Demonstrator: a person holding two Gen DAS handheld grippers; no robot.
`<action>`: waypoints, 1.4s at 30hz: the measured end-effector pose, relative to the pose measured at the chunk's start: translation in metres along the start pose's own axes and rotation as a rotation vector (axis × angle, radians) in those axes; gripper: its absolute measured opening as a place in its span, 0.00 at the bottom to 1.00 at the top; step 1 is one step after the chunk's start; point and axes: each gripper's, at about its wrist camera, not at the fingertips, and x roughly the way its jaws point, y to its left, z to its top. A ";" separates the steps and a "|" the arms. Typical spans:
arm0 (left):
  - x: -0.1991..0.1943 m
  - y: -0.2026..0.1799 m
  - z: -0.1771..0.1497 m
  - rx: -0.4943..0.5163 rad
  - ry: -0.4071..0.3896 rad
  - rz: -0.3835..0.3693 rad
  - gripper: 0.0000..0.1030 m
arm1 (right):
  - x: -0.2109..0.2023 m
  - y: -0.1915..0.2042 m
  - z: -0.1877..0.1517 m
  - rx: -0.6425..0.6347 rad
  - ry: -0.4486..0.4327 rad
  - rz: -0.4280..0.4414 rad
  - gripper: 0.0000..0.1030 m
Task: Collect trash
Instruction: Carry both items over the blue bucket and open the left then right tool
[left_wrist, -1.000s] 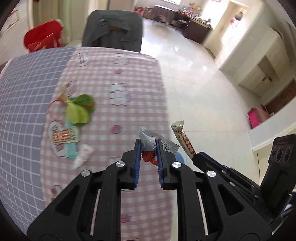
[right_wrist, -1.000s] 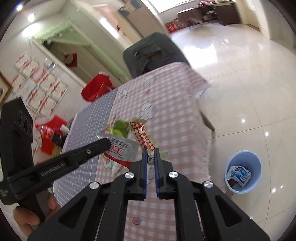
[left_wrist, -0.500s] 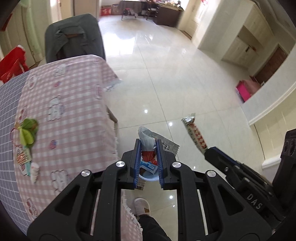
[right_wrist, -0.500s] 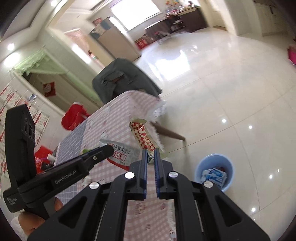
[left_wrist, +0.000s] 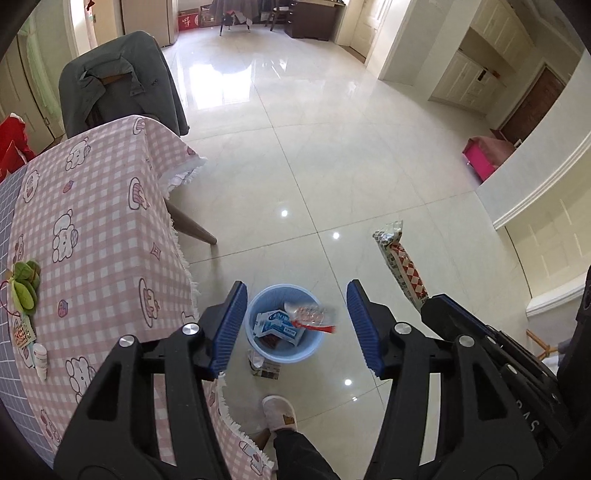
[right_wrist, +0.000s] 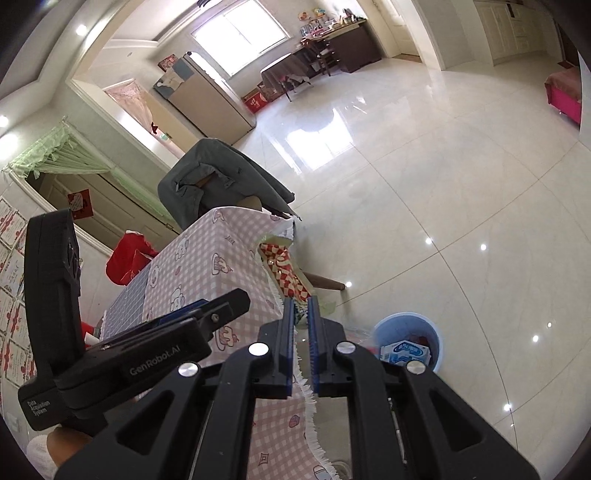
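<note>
My left gripper (left_wrist: 295, 325) is open and empty, high above a light blue trash bin (left_wrist: 282, 354) on the floor. A clear-and-red wrapper (left_wrist: 310, 317), blurred, is dropping into the bin, which holds a blue-and-white packet (left_wrist: 277, 326). My right gripper (right_wrist: 302, 332) is shut on a red-and-white checkered snack wrapper (right_wrist: 284, 273), which also shows in the left wrist view (left_wrist: 400, 264). The bin shows in the right wrist view (right_wrist: 408, 343) to the right of my fingers.
A table with a pink checkered cloth (left_wrist: 96, 236) stands left of the bin, with green leaves (left_wrist: 24, 288) and small trash (left_wrist: 38, 360) on it. A chair draped in grey cloth (left_wrist: 118, 81) stands behind it. A wrapper (left_wrist: 264, 365) lies by the bin. A slippered foot (left_wrist: 279, 411) is below.
My left gripper moved from over the table to above the bin, then opened and let go of the clear-and-red wrapper. My right gripper moved along, still holding the checkered wrapper.
</note>
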 end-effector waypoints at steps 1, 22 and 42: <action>0.001 -0.001 0.000 0.002 0.004 0.002 0.54 | 0.002 0.003 0.001 0.001 0.001 -0.001 0.08; -0.001 0.036 0.005 -0.044 0.008 0.070 0.58 | 0.006 0.014 0.003 -0.032 -0.002 -0.009 0.08; -0.057 0.089 -0.009 -0.131 -0.072 0.110 0.62 | 0.009 0.082 -0.012 -0.143 -0.015 0.012 0.22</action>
